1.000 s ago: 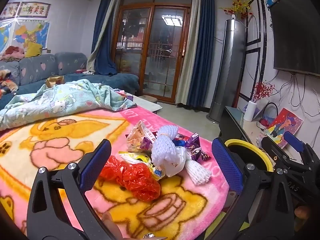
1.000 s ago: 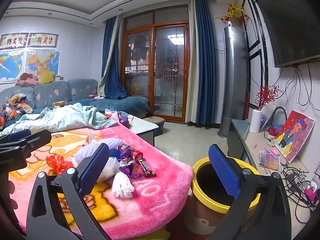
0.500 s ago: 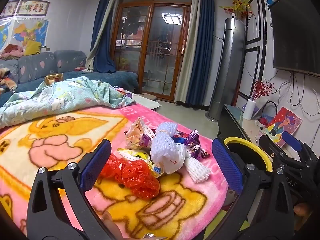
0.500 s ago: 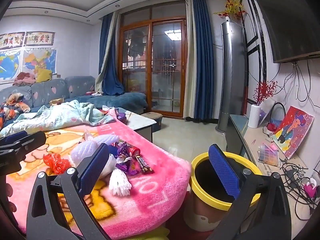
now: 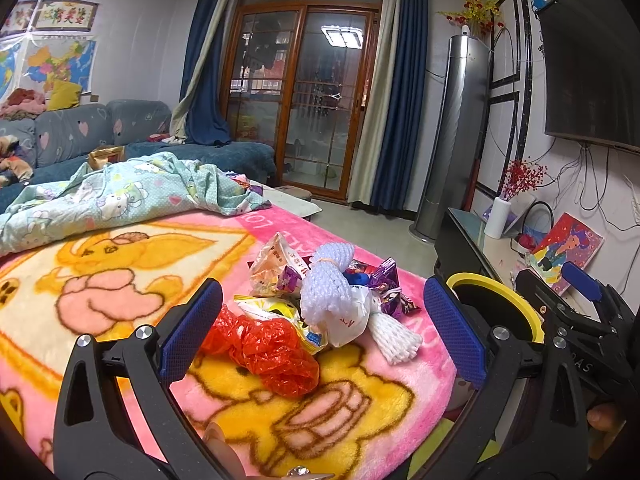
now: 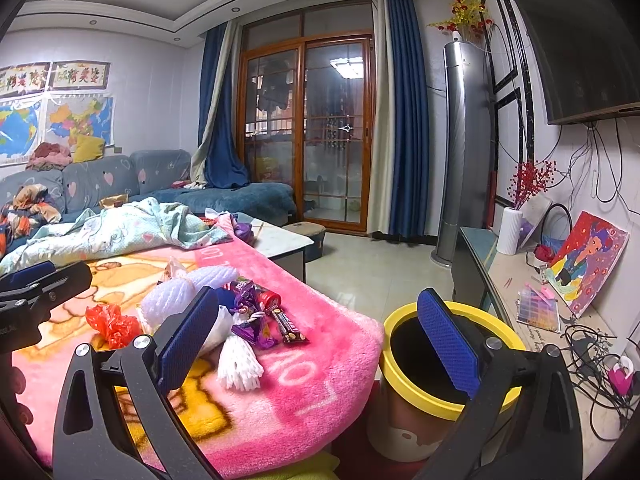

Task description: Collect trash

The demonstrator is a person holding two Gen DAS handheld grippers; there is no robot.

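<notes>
A heap of trash lies on the pink blanket (image 5: 100, 280): a red plastic bag (image 5: 272, 352), white foam nets (image 5: 328, 292), snack wrappers (image 5: 276, 260) and purple candy wrappers (image 5: 388, 292). My left gripper (image 5: 320, 332) is open and empty, just short of the heap. My right gripper (image 6: 316, 340) is open and empty, between the heap's edge and a yellow-rimmed bin (image 6: 424, 400) that stands by the blanket's corner. The heap also shows in the right wrist view, with a chocolate bar wrapper (image 6: 290, 326) and a foam net (image 6: 238, 362).
A light blue quilt (image 5: 120, 196) lies at the blanket's far side. A low TV stand (image 6: 532, 312) with a painting, vase and cables runs along the right wall. A marble-topped table (image 6: 280, 240) stands beyond the blanket, with open floor before the glass doors.
Both views shift slightly; the left gripper has edged a little higher and closer over the heap. Both grippers stay open and empty. The trash has not moved.
</notes>
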